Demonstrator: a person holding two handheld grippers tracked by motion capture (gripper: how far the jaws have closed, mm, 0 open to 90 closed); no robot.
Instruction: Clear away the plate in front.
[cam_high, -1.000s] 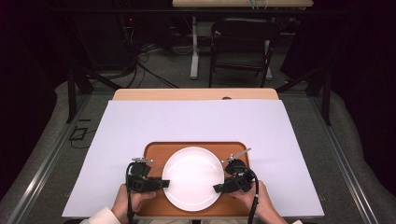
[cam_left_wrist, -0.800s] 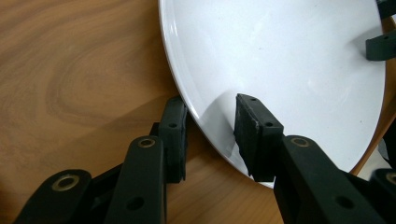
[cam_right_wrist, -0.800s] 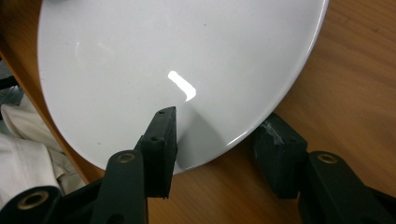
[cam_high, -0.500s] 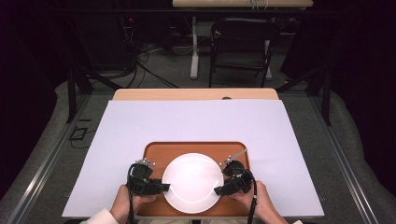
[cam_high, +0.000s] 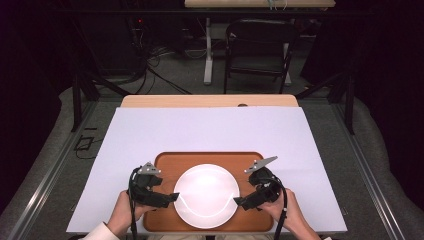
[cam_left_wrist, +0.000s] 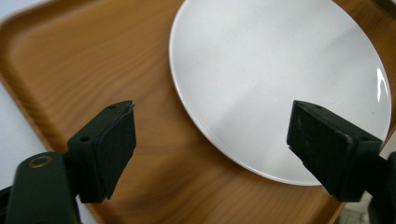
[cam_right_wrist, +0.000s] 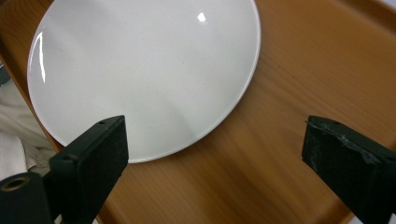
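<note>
A round white plate (cam_high: 206, 192) lies on a brown wooden tray (cam_high: 205, 160) at the near middle of the table. My left gripper (cam_high: 171, 198) sits at the plate's left rim and my right gripper (cam_high: 240, 201) at its right rim, each held by a hand. In the left gripper view the left gripper (cam_left_wrist: 212, 149) is open wide, with the plate (cam_left_wrist: 280, 84) rim and bare tray (cam_left_wrist: 93, 60) between its jaws. The right gripper (cam_right_wrist: 219, 158) is open just as wide over the plate (cam_right_wrist: 140, 70) edge and the tray (cam_right_wrist: 303, 93). Neither pair of jaws clamps anything.
A white sheet (cam_high: 210, 130) covers most of the table, with a wooden strip (cam_high: 210, 101) showing at the far edge. Beyond the table stand a dark chair (cam_high: 260, 45) and floor cables (cam_high: 150, 55). A white sleeve (cam_right_wrist: 14, 121) lies past the tray's near edge.
The plate has slid a little toward the near edge of the tray. Both grippers have drawn back toward the person with it and stay open.
</note>
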